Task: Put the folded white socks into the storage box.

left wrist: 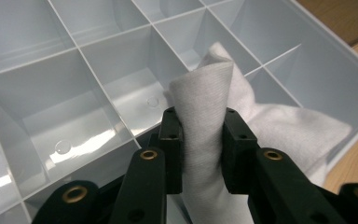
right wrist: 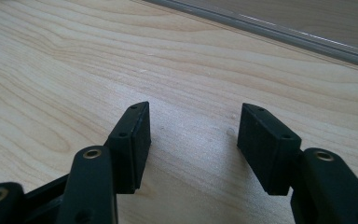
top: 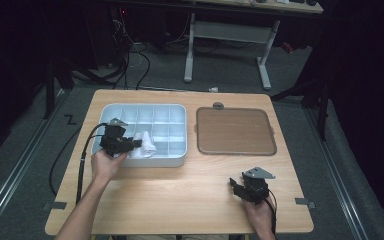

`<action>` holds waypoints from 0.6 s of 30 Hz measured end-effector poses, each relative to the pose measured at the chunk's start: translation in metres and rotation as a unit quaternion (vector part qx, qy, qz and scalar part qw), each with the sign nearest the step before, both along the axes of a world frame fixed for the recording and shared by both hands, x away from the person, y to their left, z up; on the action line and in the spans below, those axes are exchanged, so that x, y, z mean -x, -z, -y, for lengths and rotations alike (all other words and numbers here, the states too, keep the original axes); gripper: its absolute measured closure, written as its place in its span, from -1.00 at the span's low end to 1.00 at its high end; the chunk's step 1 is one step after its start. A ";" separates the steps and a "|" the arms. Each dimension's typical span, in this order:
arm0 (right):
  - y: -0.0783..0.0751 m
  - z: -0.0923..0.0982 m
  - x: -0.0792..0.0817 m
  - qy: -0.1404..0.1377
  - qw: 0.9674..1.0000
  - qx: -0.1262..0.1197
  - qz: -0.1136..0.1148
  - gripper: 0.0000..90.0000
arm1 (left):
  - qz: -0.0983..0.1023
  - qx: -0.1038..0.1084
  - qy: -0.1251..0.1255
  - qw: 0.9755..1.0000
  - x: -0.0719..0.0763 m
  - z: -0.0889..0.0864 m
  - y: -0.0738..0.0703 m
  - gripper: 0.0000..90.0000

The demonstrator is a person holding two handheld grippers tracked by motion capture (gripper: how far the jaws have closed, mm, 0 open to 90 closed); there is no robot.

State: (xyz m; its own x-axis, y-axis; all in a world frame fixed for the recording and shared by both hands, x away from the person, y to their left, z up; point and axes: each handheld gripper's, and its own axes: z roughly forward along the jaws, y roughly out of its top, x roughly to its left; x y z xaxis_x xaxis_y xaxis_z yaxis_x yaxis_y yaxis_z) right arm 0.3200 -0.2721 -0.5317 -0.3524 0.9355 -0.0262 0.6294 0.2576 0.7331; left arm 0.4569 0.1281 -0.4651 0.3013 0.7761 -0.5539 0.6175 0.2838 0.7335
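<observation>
A white cloth (left wrist: 205, 121) (top: 145, 142) lies bunched in the pale grey compartment tray (top: 177, 111) (left wrist: 98, 84). My left gripper (top: 136, 143) (left wrist: 201, 140) is shut on a fold of the cloth, both pads pressing on it, over the tray's front left compartments. The cloth drapes past the jaws toward the tray's rim. My right gripper (top: 233, 185) (right wrist: 193, 135) rests low over the bare wooden table (right wrist: 121, 60) near the front right, jaws open with nothing between them.
The tray's flat lid (top: 235, 131), clear with a grey rim, lies on the table right of the tray. A small grey knob (top: 218, 105) sits at its far edge. Cables and a desk frame (top: 227, 45) stand on the floor beyond the table.
</observation>
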 end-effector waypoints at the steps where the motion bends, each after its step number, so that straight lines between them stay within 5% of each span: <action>1: 0.000 0.000 0.000 0.000 1.000 0.000 0.000 -0.02 | 0.000 -0.005 0.001 1.000 0.000 0.000 0.002 0.63; 18: 0.000 0.000 -0.001 0.009 1.000 -0.001 -0.001 -0.03 | -0.004 -0.031 0.009 0.999 0.000 0.005 0.009 0.64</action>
